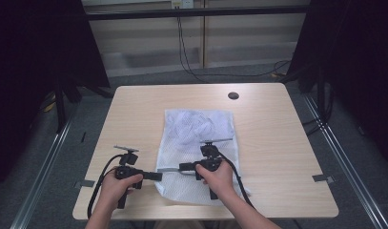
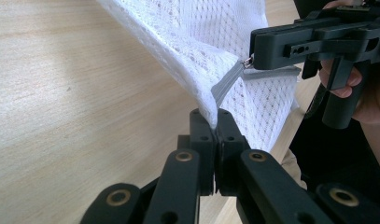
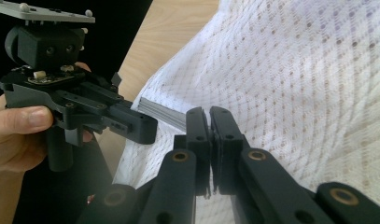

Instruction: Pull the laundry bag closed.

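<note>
The left gripper (image 2: 214, 122) had its jaws clamped on the grey zipper tape (image 2: 225, 84) at the edge of a white mesh laundry bag (image 1: 196, 143). The right gripper (image 2: 251, 63), jaws pressed together, pinched the small metal zipper pull (image 2: 247, 62) on the same edge. The bag lay on the light wooden table (image 1: 277, 143), between the person's two hands, with white items inside.

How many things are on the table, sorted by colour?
White: 1, the mesh laundry bag
Black: 2, the left hand-held gripper and the right hand-held gripper
Total: 3
</note>
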`<state>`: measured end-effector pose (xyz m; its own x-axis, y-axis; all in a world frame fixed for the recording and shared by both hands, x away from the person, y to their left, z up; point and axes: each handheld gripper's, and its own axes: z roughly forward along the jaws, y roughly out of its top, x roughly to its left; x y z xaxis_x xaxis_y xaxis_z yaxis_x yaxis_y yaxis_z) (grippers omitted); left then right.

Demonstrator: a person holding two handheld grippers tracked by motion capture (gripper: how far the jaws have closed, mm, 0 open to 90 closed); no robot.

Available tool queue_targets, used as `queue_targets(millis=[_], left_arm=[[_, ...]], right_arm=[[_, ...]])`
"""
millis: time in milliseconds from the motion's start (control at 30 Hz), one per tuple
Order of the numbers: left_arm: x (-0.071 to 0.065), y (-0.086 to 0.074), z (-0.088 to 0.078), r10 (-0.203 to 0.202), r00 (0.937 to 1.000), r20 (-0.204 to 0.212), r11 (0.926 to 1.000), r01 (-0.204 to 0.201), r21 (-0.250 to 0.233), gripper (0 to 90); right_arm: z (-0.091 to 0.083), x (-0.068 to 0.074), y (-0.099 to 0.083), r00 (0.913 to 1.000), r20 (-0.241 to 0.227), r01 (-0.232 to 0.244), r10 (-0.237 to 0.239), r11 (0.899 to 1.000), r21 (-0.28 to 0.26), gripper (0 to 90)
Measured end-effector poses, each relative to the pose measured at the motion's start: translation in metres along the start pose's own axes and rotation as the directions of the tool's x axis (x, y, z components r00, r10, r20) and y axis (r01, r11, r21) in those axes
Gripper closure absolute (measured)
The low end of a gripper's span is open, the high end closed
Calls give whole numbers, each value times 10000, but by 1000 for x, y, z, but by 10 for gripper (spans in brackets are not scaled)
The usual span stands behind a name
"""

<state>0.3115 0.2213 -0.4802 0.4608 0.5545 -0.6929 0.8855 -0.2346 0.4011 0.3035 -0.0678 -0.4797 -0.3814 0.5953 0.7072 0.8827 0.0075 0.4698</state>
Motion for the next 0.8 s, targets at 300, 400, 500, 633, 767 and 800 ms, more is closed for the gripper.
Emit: queue_targets(millis=[300, 400, 500, 633, 767, 800], left_arm=[[0, 0, -1, 0, 10000, 10, 9999, 0, 107, 886], [0, 0, -1, -36, 10000, -8, 9999, 36, 125, 886], [0, 1, -1, -41, 10000, -14, 9998, 42, 174, 886], [1, 0, -2, -97, 9999, -122, 9998, 99, 177, 886], [0, 0, -2, -205, 9997, -99, 9998, 206, 86, 886], [-1, 0, -1, -249, 9996, -107, 9996, 250, 88, 886]], right_arm=[[-8, -5, 1, 10000, 84, -39, 39, 10000, 8, 872], [-8, -5, 0, 10000, 63, -34, 34, 10000, 43, 872], [-8, -5, 0, 10000, 35, -60, 60, 10000, 64, 872], [-10, -7, 0, 9999, 105, -127, 126, 9999, 79, 872], [-12, -8, 0, 9999, 80, -110, 110, 9999, 52, 872], [-12, -8, 0, 9999, 80, -110, 110, 9999, 52, 872]])
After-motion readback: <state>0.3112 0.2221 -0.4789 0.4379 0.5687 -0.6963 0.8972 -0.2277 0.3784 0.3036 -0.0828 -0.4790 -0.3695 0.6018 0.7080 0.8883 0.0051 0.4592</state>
